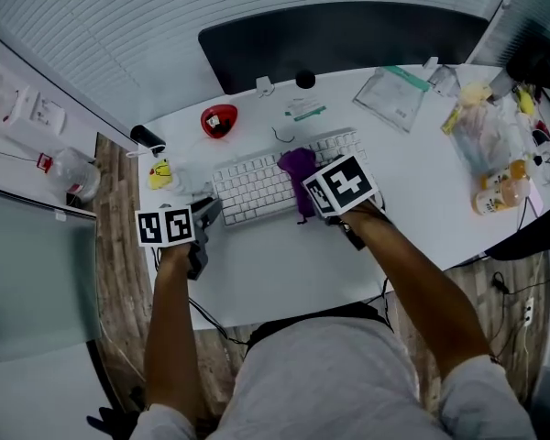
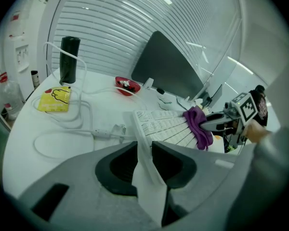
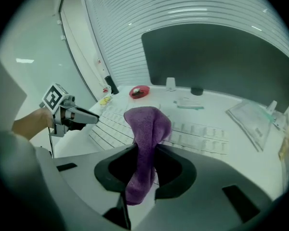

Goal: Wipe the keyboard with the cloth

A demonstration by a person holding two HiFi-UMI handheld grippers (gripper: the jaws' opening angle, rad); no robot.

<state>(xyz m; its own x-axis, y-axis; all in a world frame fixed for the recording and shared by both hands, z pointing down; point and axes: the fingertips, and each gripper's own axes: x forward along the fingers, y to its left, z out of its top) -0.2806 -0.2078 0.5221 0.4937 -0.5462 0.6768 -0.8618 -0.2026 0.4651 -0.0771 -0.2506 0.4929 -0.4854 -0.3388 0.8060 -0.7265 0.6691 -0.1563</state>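
Observation:
A white keyboard (image 1: pixel 252 186) lies across the middle of the white table (image 1: pixel 284 264). My left gripper (image 1: pixel 209 213) is at the keyboard's left end; in the left gripper view its jaws (image 2: pixel 144 148) are closed on the keyboard's thin edge (image 2: pixel 143 134). A purple cloth (image 1: pixel 298 168) rests on the keys right of centre. My right gripper (image 1: pixel 313 200) is shut on this cloth, which stands up between the jaws (image 3: pixel 145 153) in the right gripper view, its top (image 3: pixel 147 121) folded over above the keyboard (image 3: pixel 197 131).
A red bowl (image 1: pixel 219 120), a yellow packet (image 1: pixel 160 172) and a black cylinder (image 1: pixel 147 137) lie behind the keyboard's left end, with a white cable (image 2: pixel 67 124). A clear plastic bag (image 1: pixel 394 94) and bottles (image 1: pixel 500 191) crowd the right. A dark panel (image 1: pixel 339 39) stands behind the table.

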